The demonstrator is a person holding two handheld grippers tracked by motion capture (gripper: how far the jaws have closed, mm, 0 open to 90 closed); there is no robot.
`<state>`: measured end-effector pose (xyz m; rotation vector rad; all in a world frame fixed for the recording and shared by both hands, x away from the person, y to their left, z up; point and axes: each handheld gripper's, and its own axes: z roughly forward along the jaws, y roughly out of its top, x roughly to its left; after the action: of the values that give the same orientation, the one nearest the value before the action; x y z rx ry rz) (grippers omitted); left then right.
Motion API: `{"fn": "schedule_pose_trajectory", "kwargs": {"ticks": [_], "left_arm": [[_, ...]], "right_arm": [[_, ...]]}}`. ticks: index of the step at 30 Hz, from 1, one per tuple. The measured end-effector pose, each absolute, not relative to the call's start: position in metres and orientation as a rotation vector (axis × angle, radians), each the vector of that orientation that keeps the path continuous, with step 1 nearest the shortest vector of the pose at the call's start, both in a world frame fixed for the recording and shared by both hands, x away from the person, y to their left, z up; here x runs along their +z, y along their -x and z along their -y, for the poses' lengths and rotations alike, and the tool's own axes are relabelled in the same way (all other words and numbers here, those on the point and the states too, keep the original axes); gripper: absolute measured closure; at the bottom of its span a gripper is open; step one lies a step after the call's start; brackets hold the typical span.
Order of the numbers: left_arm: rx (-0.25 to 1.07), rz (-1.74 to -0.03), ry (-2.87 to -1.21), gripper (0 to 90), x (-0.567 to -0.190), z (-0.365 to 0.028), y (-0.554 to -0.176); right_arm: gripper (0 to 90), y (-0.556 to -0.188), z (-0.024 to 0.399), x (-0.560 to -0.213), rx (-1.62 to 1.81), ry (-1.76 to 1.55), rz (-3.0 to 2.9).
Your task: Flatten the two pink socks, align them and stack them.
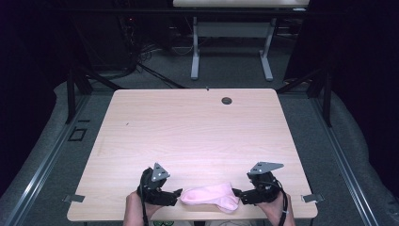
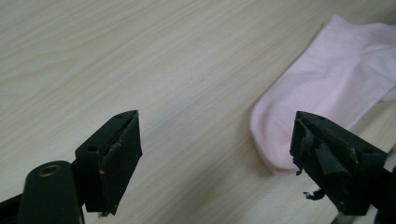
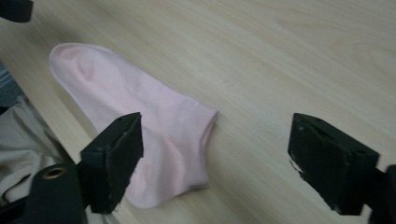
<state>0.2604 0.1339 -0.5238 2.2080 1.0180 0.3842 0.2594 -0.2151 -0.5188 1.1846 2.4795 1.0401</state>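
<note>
A pink sock (image 1: 211, 196) lies flat on the wooden table (image 1: 188, 132), close to its front edge and between my two grippers. My left gripper (image 1: 178, 193) sits just left of the sock's toe end, jaws wide apart. In the left gripper view the left gripper (image 2: 215, 127) holds nothing, and the sock (image 2: 327, 79) lies beside its right jaw. My right gripper (image 1: 237, 193) is at the sock's other end. The right gripper view shows the right gripper (image 3: 215, 126) open above the table, with the sock (image 3: 140, 107) lying under its left jaw, untouched by the pads.
A small round hole (image 1: 227, 100) marks the table's far side. Beyond it stands another table's white frame (image 1: 230, 42) on grey floor. Metal rails (image 1: 42, 160) run along both sides. The table's front edge is right at my hands.
</note>
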Motion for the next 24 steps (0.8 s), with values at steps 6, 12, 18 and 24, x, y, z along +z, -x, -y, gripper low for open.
{"fn": "schedule_pose_trajectory", "kwargs": {"ticks": [6,12,18,24], "left_arm": [[0.45,-1.073,-2.178,12.2,-0.521,-0.156,-0.262],[0.462,-1.159,-2.147,9.2,-0.528,-0.185,-0.265],[0.496,-1.267,-2.106,6.4,-0.549,-0.215,-0.268],[0.517,-1.348,-2.083,3.2,-0.568,-0.234,-0.273]], "right_arm": [[5.3,-0.259,0.237,-0.51,1.054,-1.217,-2.372],[1.1,-0.261,0.262,-0.513,1.02,-1.287,-2.275],[0.0,-0.268,0.288,-0.532,0.995,-1.392,-2.208],[0.0,-0.275,0.31,-0.559,0.947,-1.495,-2.156]]}}
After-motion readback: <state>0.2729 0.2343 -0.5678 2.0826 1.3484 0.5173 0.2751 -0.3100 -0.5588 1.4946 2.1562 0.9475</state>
